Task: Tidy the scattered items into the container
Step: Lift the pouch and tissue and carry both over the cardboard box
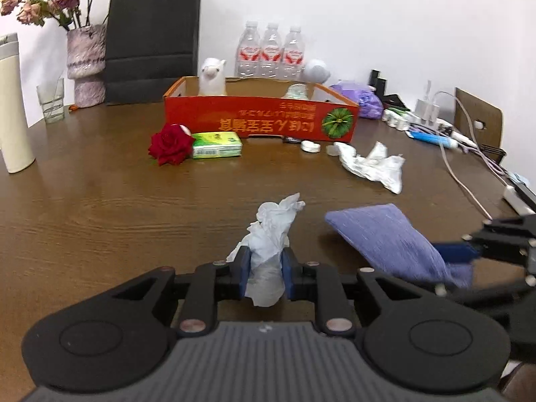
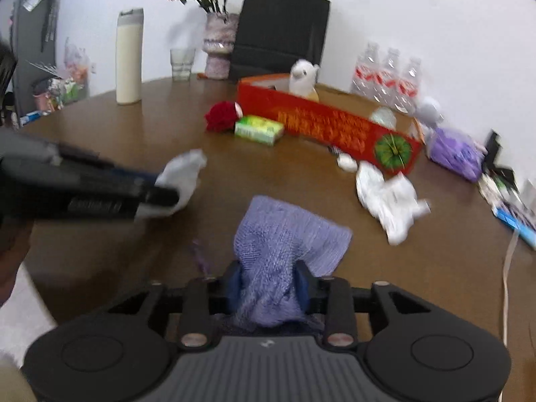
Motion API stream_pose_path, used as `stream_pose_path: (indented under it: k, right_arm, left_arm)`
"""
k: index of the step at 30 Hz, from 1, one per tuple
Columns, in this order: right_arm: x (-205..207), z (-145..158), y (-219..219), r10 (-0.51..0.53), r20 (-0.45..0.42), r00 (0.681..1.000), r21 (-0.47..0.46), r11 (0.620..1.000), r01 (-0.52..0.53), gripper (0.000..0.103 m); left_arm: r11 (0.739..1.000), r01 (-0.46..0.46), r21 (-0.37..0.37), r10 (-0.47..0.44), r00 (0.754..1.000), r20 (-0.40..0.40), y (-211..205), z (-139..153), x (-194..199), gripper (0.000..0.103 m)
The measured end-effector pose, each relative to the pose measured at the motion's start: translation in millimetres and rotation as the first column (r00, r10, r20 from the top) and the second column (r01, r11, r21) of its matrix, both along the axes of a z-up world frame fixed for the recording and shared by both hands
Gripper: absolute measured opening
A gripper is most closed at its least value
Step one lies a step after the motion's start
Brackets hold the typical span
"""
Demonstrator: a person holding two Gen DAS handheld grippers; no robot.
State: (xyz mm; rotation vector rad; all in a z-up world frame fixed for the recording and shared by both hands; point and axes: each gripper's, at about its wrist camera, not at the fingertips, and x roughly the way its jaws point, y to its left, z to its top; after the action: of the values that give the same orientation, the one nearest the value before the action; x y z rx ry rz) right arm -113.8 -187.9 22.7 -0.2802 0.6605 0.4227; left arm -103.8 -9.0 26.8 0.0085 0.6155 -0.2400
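My left gripper point(image 1: 266, 273) is shut on a crumpled white tissue point(image 1: 273, 231), held above the brown table point(image 1: 100, 201). My right gripper point(image 2: 268, 284) is shut on a purple knitted cloth point(image 2: 284, 238) that stands up between its blue pads. The right gripper with the cloth point(image 1: 385, 234) shows at the right of the left wrist view. The left gripper with its tissue point(image 2: 182, 176) shows at the left of the right wrist view. The red cardboard box point(image 1: 261, 119) lies across the table beyond both, with a white plush llama point(image 1: 212, 78) inside.
A red rose point(image 1: 169, 147), a green tissue pack point(image 1: 217, 145), a small white cap point(image 1: 310, 146) and another crumpled tissue point(image 1: 372, 164) lie in front of the box. A cream flask point(image 1: 13, 107), glass, vase, black bag and water bottles point(image 1: 268, 52) stand behind. Cables point(image 1: 469, 164) lie at the right.
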Motion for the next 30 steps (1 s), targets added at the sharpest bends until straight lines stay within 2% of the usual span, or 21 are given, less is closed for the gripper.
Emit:
stream_pose_path:
  k: [1,2,3,4,5,6,7,10,12,14,15,16,18,22,27,30]
  right_arm:
    - [-6.7,2.5,-3.9,-0.014,-0.004,1.000,0.029,0.999,0.014,0.056]
    - [-11.9,6.0,-9.3,-0.026,-0.008,1.000,0.076,0.997,0.026,0.063]
    - [-15.0,9.5,-14.8,-0.032,-0.011,0.999,0.131,0.991,0.033,0.079]
    - [-15.3,12.3,-20.0,-0.048,-0.017,0.999,0.187,0.981,0.050,0.089]
    - [-12.6,14.4,-24.0,-0.078,-0.028,0.997,0.225,0.971,0.082,0.089]
    - [-8.9,15.5,-26.8,-0.110,-0.037,0.993,0.245,0.963,0.116,0.089]
    - [-4.3,15.2,-28.8,-0.139,-0.043,0.989,0.256,0.956,0.146,0.089]
    - [15.9,5.0,-28.6,-0.228,-0.095,0.969,0.260,0.934,0.245,0.087]
    - [24.7,-3.3,-26.0,-0.264,-0.112,0.958,0.253,0.925,0.284,0.081]
    - [26.8,-10.1,-17.5,-0.261,-0.095,0.961,0.223,0.935,0.276,0.076]
    - [27.1,-13.2,-14.4,-0.254,-0.094,0.963,0.220,0.938,0.269,0.064]
    - [26.8,-14.8,-12.6,-0.252,-0.088,0.964,0.221,0.938,0.265,0.055]
    - [26.6,-15.6,-9.0,-0.249,-0.064,0.966,0.212,0.943,0.257,0.044]
    - [24.1,-12.6,-5.8,-0.244,-0.029,0.969,0.203,0.948,0.244,0.035]
    - [0.1,10.0,-10.2,-0.238,0.062,0.969,0.272,0.938,0.213,0.033]
    - [-21.9,21.0,-8.8,-0.239,0.136,0.962,0.314,0.931,0.187,0.033]
  left_arm:
    - [1.000,0.007,0.006,-0.007,1.000,-0.005,-0.7,-1.0,-2.8,0.033]
    - [1.000,0.016,0.005,-0.015,1.000,-0.014,-1.1,-3.1,-6.1,0.035]
    - [1.000,0.020,-0.004,-0.020,1.000,-0.023,-0.7,-4.2,-8.7,0.041]
    - [1.000,0.022,-0.014,-0.022,0.999,-0.027,-0.1,-4.3,-11.2,0.055]
    - [1.000,0.022,-0.018,-0.022,0.999,-0.026,0.3,-4.1,-13.4,0.062]
    - [1.000,0.022,-0.019,-0.023,0.999,-0.022,0.3,-3.8,-14.6,0.074]
    - [1.000,0.016,-0.015,-0.017,1.000,-0.019,0.1,-3.7,-14.0,0.078]
    - [0.999,-0.038,-0.012,0.038,0.999,-0.022,3.8,-2.8,-4.5,0.080]
    - [0.998,-0.066,-0.018,0.065,0.997,-0.047,7.6,-5.0,4.7,0.078]
    - [0.997,-0.081,-0.013,0.080,0.996,-0.048,9.7,-6.3,6.9,0.070]
    - [0.996,-0.083,-0.010,0.083,0.996,-0.043,10.6,-6.5,6.0,0.059]
    - [0.996,-0.086,-0.004,0.086,0.996,-0.037,11.4,-7.0,5.1,0.043]
    - [0.995,-0.099,-0.003,0.099,0.995,-0.025,14.8,-8.1,3.2,0.029]
    - [0.992,-0.113,-0.062,0.112,0.994,-0.013,22.9,-1.0,-6.8,0.026]
    - [0.990,-0.111,-0.089,0.122,0.983,0.135,17.8,21.1,-40.8,0.026]
    - [0.986,-0.118,-0.119,0.138,0.975,0.175,12.8,25.4,-56.9,0.029]
